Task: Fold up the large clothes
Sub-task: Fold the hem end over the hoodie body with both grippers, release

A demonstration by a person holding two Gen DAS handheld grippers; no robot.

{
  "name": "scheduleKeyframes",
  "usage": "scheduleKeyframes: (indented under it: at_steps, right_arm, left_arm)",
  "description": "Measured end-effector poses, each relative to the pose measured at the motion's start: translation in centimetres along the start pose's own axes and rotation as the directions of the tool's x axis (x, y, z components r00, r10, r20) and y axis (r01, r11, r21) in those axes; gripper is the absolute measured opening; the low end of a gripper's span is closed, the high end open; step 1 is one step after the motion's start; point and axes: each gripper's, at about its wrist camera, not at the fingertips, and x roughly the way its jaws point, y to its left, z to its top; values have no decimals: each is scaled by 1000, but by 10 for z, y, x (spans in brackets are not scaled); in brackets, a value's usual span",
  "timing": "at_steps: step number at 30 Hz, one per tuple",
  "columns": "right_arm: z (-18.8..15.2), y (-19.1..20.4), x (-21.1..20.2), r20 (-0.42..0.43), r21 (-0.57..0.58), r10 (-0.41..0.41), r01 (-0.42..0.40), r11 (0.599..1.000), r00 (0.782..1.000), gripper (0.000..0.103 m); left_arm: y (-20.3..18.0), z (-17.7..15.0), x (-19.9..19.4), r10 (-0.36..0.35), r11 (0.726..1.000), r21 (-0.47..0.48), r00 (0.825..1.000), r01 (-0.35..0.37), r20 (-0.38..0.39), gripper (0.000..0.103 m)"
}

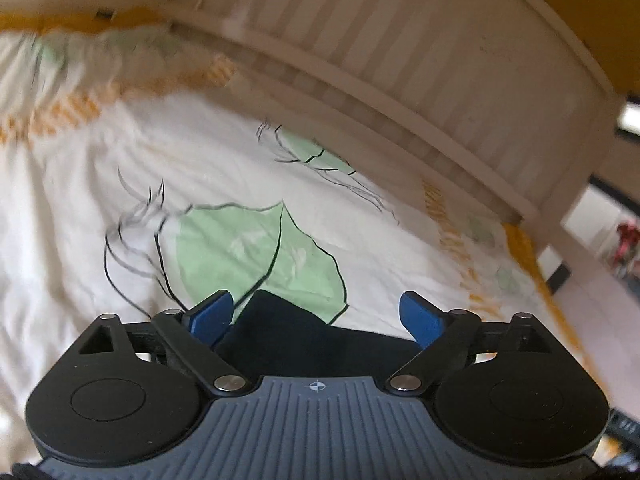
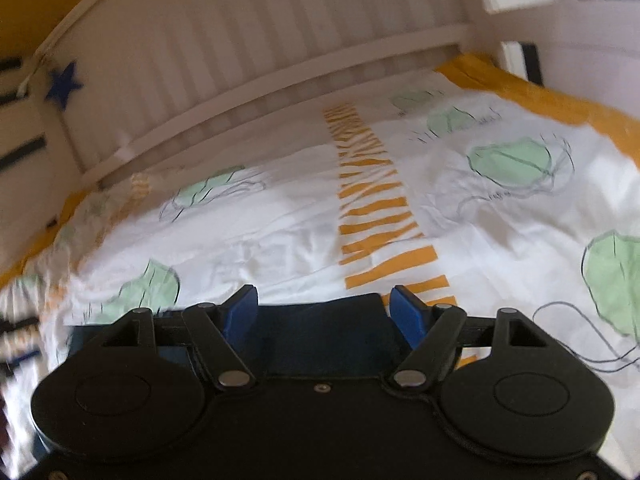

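- The dark garment (image 1: pixel 280 332) lies on the bed's printed sheet (image 1: pixel 100 200) — one loose corner could flop back and spoil the fold.
- Left tongs (image 1: pixel 316 316) and right tongs (image 2: pixel 324 312) gape, gripping nothing — a hasty closing could bunch cloth.

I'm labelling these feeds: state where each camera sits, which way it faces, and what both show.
Left wrist: sits on the left gripper, facing along its open blue fingers over the dark garment toward the white headboard.
Right wrist: sits on the right gripper, fingers apart, same outlook; a blue star shows.
Shared: garment, leaf-print bedspread, headboard.
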Motion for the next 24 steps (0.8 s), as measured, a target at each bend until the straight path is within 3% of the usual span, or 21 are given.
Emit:
scheduleKeyframes:
  at_steps: [5,7,12,17,20,22,24]
  right_arm:
    - [-12,36,9,-28,-131,12,-15,991,1000,84]
    - [-17,49,17,-39,-169,8,-14,986,999,84]
    - [-20,78,48,-87,-205,0,-17,979,996,84]
    - [-26,101,98,-203,-248,-68,16,969,977,85]
    - [-34,104,127,-285,-266,-129,51,963,950,97]
    - [-39,98,143,-343,-240,-131,48,970,930,103]
    - [-43,89,146,-340,-201,-97,29,979,935,103]
  left_arm:
    - [-41,-16,8,74,970,234,996,-62,-43,96]
    - [-50,-25,18,81,959,278,994,-58,-71,96]
    - [-57,-37,53,127,954,289,981,-80,-148,96]
    - [-44,-47,91,194,946,302,953,-119,-232,100]
    - [-35,-54,107,199,952,285,935,-112,-295,103]
    - [-34,-59,109,207,946,301,936,-117,-286,103]
    - [-37,-64,107,212,939,320,942,-123,-260,103]
